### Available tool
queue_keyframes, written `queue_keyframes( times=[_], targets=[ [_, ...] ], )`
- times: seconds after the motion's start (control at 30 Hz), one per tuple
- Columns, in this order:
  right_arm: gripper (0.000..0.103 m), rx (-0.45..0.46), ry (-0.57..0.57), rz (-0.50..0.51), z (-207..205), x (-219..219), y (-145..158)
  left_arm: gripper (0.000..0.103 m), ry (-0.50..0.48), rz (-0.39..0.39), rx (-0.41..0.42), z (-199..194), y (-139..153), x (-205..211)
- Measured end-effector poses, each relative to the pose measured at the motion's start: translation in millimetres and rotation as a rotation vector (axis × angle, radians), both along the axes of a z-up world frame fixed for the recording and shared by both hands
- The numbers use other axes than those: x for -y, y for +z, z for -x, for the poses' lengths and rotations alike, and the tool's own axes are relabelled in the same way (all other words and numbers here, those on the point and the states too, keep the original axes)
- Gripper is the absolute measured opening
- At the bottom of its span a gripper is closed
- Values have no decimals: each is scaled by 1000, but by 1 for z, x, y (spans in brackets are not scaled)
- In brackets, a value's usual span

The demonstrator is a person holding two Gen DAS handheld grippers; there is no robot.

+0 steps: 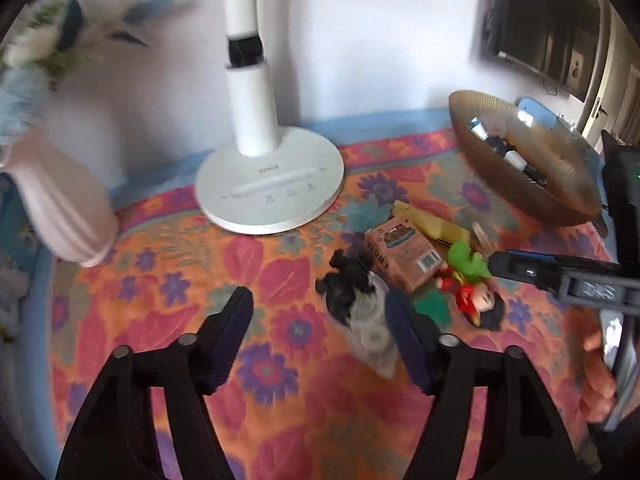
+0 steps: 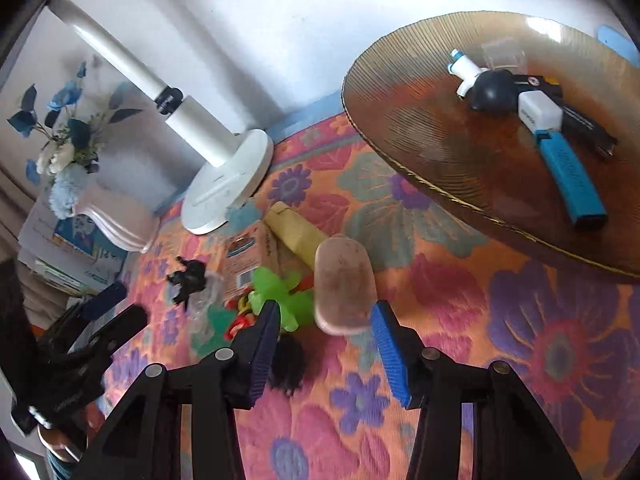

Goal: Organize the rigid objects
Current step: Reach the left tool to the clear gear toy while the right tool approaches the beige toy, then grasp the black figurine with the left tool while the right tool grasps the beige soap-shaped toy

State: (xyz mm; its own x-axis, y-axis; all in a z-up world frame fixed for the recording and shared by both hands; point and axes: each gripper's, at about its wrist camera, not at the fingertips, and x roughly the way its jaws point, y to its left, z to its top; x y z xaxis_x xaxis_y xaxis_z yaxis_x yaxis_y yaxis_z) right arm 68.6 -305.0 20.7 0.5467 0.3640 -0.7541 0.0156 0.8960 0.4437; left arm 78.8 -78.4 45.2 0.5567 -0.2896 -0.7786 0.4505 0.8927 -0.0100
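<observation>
The left claw (image 1: 320,320) hangs wide apart over the flowery cloth (image 1: 248,272), with nothing in it. The right claw (image 2: 326,318) is half apart too, its 2 tips on either side of a pink block (image 2: 344,284); I cannot tell if they pinch it. Toys (image 2: 280,300) lie in a pile beside it. The brown plate (image 2: 420,128) holds 1 blue stick (image 2: 572,176).

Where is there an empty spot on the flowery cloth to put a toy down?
Bare cloth lies between the pink vase, the fan base and the left claw. More lies between the right claw and the brown plate. The toy pile around the cardboard box is crowded.
</observation>
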Motion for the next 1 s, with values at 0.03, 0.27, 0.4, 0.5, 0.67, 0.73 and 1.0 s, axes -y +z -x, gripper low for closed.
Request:
queue_keyframes(
  times=[0.03,0.27,0.4,0.5,0.67,0.73,1.0],
  targets=[
    [48,19,1,-1,-1,-1,1,63,-30,8,-12,-6,-6,5],
    [48,63,-62,-80,6,19,-6,33,-123,37,-39,-13,-24,23],
    [48,90,-130,-158,13,42,-10,32,-125,76,-17,-7,-20,18],
    [48,40,-91,-117,-4,31,-17,32,-106,97,3,-2,-13,11],
    [44,52,-74,126,-11,-4,-10,32,-49,161,13,19,-3,-13],
    [33,52,-84,163,-12,-6,-11,32,-24,177,12,33,-2,-25],
    [33,76,-6,425,-13,-36,-6,32,105,128,33,100,-15,-46]
  ],
)
